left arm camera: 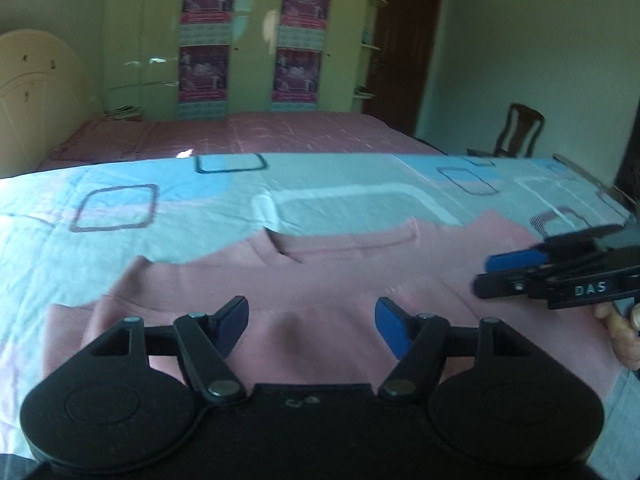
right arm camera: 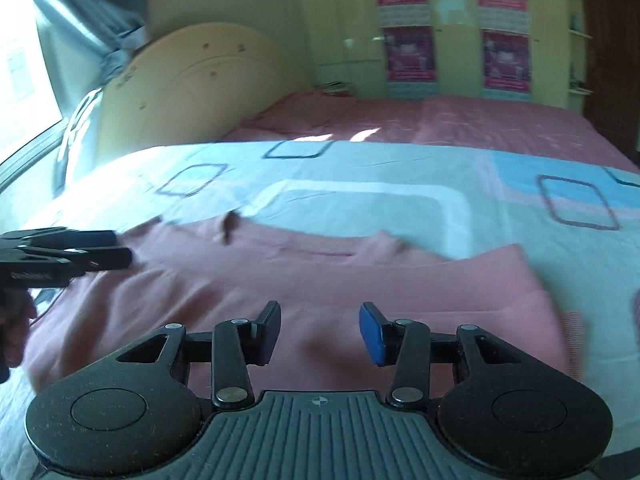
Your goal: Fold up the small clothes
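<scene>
Spread over a pale blue patterned bedsheet (left arm camera: 328, 200), flat: a soft pink knitted top (left arm camera: 320, 280), partly folded, one edge doubled across its middle. Above its near hem, the black left gripper (left arm camera: 311, 326), jaws apart, nothing between the blue pads. Just beside, over the same garment, the black right gripper (right arm camera: 319, 330), jaws likewise parted, holding nothing.
</scene>
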`<state>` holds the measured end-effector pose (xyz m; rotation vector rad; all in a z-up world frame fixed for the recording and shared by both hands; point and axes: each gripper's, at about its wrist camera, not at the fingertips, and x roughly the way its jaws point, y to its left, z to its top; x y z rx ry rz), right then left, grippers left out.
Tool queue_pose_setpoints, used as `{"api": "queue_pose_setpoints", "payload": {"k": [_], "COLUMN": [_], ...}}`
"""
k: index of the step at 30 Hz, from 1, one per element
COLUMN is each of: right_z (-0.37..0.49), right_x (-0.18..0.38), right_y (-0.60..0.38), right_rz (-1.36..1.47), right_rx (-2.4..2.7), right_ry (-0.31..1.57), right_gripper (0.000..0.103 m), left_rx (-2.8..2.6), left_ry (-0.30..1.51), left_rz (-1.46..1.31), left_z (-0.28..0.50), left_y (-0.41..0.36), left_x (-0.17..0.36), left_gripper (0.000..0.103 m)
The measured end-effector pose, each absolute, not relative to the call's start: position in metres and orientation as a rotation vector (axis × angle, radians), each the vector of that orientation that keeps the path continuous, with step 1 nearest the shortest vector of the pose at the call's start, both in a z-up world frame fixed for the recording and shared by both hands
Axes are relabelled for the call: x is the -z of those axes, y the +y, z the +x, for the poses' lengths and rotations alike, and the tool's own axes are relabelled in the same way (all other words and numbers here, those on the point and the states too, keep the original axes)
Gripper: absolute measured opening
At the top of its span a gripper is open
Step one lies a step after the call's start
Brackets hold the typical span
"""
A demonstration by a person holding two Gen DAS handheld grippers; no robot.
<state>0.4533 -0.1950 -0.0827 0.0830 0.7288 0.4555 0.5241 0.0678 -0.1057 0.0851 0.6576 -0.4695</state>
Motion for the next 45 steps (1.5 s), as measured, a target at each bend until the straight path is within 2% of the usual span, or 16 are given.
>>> {"api": "queue_pose_setpoints", "payload": {"k": [3,9,11,14,18,25,28,30,31,37,41,45], "right_z": [0.468,0.480,0.472,0.459,0.453,0.416,0.404,0.403,0.401,0.390,0.383,0.370], "right_x": [0.102,0.107,0.106,0.104,0.112,0.070,0.080,0.099,0.106,0.090,0.107,0.096], "right_y": [-0.173,-0.178,-0.194,-0.251,-0.303,-0.230,-0.185,-0.159,-0.154,-0.172,-0.196,-0.196], "right_rz": [0.064,0.046,0.023,0.127,0.215,0.142,0.067,-0.038,-0.068,-0.048,-0.038,-0.073], "right_rx": [-0.435,-0.403,-0.375,-0.218,-0.123,-0.297,-0.399,-0.389,-0.372,-0.352,-0.317,-0.283], "right_ry": [0.770,0.774,0.765,0.737,0.768,0.657,0.682,0.749,0.733,0.721,0.801,0.788], "right_gripper": [0.045,0.045,0.045,0.045,0.044,0.044,0.044,0.044,0.044,0.044,0.044,0.044], "left_rx": [0.465,0.431,0.398,0.309,0.250,0.362,0.442,0.433,0.417,0.367,0.351,0.310], "left_ry": [0.745,0.736,0.721,0.665,0.667,0.589,0.644,0.742,0.715,0.648,0.718,0.698], "left_rz": [0.111,0.081,0.093,0.066,-0.091,-0.034,0.050,0.151,0.200,0.102,0.075,0.101], "left_z": [0.542,0.550,0.548,0.540,0.540,0.499,0.486,0.489,0.484,0.471,0.472,0.463], "left_y": [0.051,0.069,0.087,0.132,0.173,0.103,0.054,0.030,0.023,0.055,0.083,0.074], "left_x": [0.132,0.131,0.131,0.131,0.133,0.097,0.110,0.131,0.136,0.117,0.135,0.117], "left_gripper": [0.069,0.069,0.072,0.069,0.069,0.071,0.071,0.074,0.075,0.075,0.077,0.075]}}
